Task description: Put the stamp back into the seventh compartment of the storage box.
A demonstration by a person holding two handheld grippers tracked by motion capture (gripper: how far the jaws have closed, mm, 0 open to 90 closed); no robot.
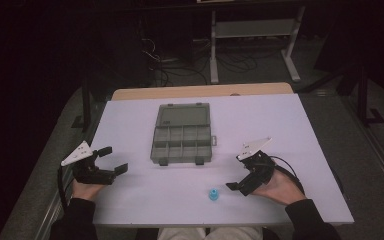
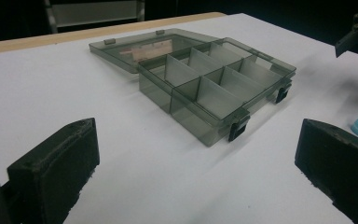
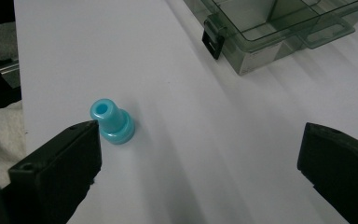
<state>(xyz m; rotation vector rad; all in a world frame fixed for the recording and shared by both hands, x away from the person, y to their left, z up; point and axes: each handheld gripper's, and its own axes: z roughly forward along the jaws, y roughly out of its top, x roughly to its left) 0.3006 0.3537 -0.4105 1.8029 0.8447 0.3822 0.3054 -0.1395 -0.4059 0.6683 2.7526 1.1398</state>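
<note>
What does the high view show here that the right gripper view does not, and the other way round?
The high view takes in the left gripper, the right gripper, both hands, the organiser box's flat-open lid and the floor with cables beyond the table. The right gripper view gives the hole through the top of the blue piece and a latch up close. Both show the white table, the piece standing on it, and the open box.

A white bench (image 1: 130, 125) is seen, with a bare wooden strip along its far edge. An open grey box (image 1: 182, 134) is laid flat near the middle, lid folded back. A blue cap (image 1: 213, 194) is stood upright near the front edge.
</note>
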